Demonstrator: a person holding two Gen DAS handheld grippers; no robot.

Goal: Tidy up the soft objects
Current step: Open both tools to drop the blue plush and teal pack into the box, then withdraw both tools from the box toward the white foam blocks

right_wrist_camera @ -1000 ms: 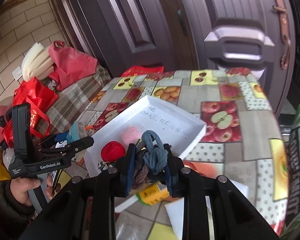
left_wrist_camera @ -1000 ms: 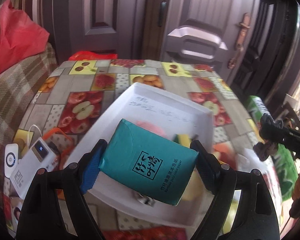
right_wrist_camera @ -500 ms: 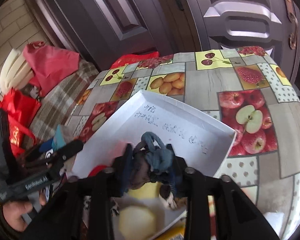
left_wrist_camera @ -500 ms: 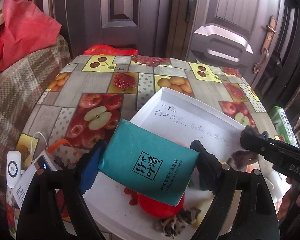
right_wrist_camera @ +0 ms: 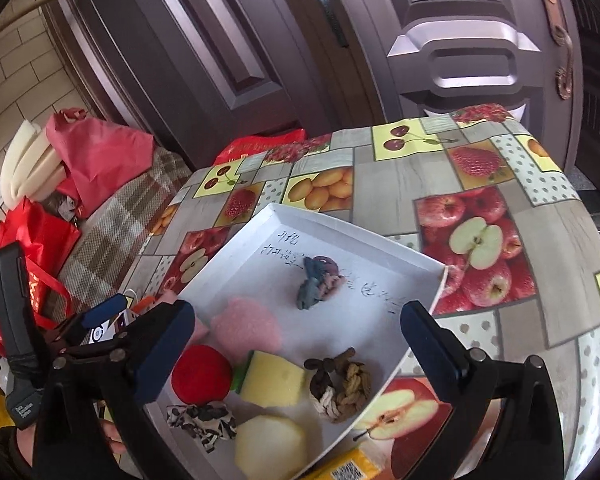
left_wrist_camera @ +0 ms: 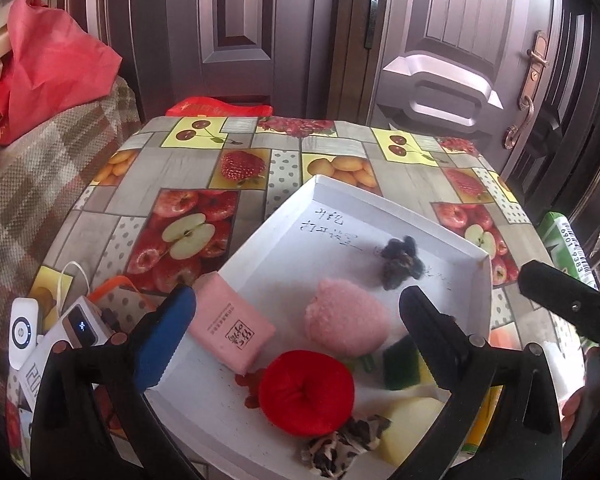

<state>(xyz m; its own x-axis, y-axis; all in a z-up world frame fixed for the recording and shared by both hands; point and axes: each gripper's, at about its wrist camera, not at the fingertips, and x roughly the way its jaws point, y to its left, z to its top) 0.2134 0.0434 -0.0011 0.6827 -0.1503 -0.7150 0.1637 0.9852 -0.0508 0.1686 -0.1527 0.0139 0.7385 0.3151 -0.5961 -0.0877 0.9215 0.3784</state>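
Left gripper point(left_wrist_camera: 296, 332): jaws spread wide, nothing between them, poised over the near half of the white tray point(left_wrist_camera: 485, 276).
Right gripper point(right_wrist_camera: 296, 344): jaws likewise wide apart and unloaded, over the same tray.

Shown by the left wrist view only: pink tissue pack point(left_wrist_camera: 231, 334), lying flat on the tray's left edge just beside the blue pad of the left finger point(left_wrist_camera: 165, 342); white power bank point(left_wrist_camera: 66, 338) with lit display and a small white round device point(left_wrist_camera: 22, 330), both on the table left of the tray; green packet point(left_wrist_camera: 566, 248) at the table's far right edge.

Shown by the right wrist view only: brown and tan knotted rope point(right_wrist_camera: 342, 384) near the tray's right corner; full outline of the yellow sponge point(right_wrist_camera: 274, 380).

Tray contents, both views: blue-pink knotted rope point(right_wrist_camera: 318, 282), alone at the far part, on the handwritten lines; pink fluffy pad point(left_wrist_camera: 346, 326), centre; red plush ball point(left_wrist_camera: 306, 394), near it; black-and-white patterned scrunchie point(left_wrist_camera: 342, 446); pale yellow sponge block point(right_wrist_camera: 268, 448), nearest edge.

Support: table with fruit-patterned cloth point(left_wrist_camera: 204, 164). Beyond it, a dark panelled door point(left_wrist_camera: 440, 40); red bags point(right_wrist_camera: 96, 160) at left.
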